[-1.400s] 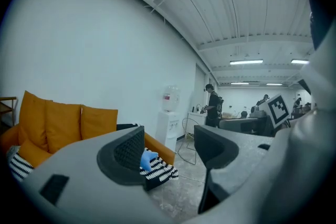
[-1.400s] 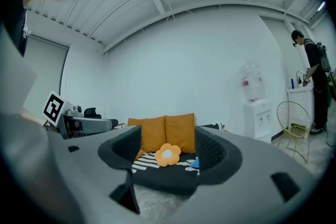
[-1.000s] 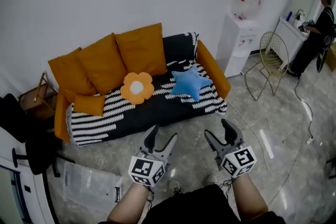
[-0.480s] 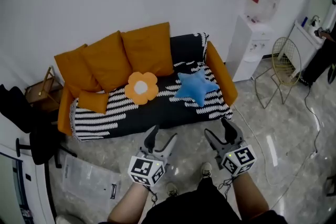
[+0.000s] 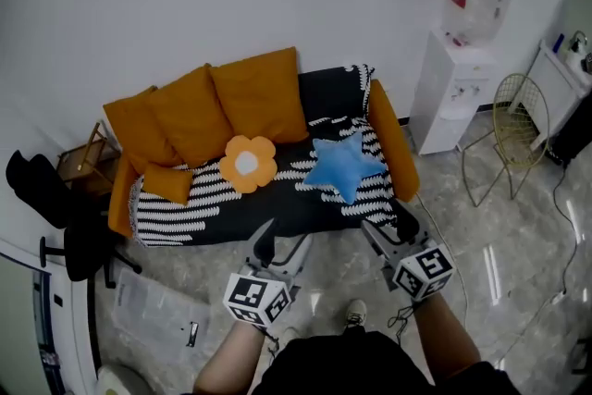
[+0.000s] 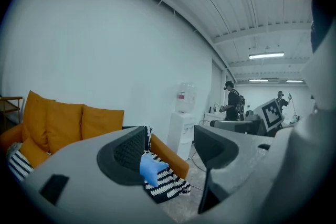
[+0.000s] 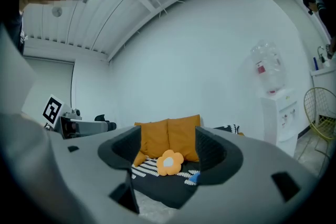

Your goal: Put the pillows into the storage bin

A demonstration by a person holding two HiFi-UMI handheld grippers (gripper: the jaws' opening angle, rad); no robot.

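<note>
Head view: we hold the left gripper [image 5: 280, 245] and the right gripper [image 5: 390, 231] level over the floor, just short of the sofa [image 5: 388, 139]
Left gripper: jaws apart, nothing between the pads
Right gripper: jaws apart as well, empty
Pillows: the blue star pillow [image 5: 344, 166] lies ahead of the right gripper and a little to its left; the orange flower pillow [image 5: 246, 164] lies ahead of the left gripper; a small orange pillow [image 5: 168, 184] sits far off to the left gripper's left
Step in hand: we judge this the approach for a first pick
Doing it well: we would keep both jaws wide, come in low, and bite deep into a star point or a petal so the soft stuffing does not slip out
Hidden: the storage bin shows in no view, so we cannot place it; our grippers cover the seat's near edge; whether the big back cushions [image 5: 259, 95] count as pillows we cannot tell
</note>
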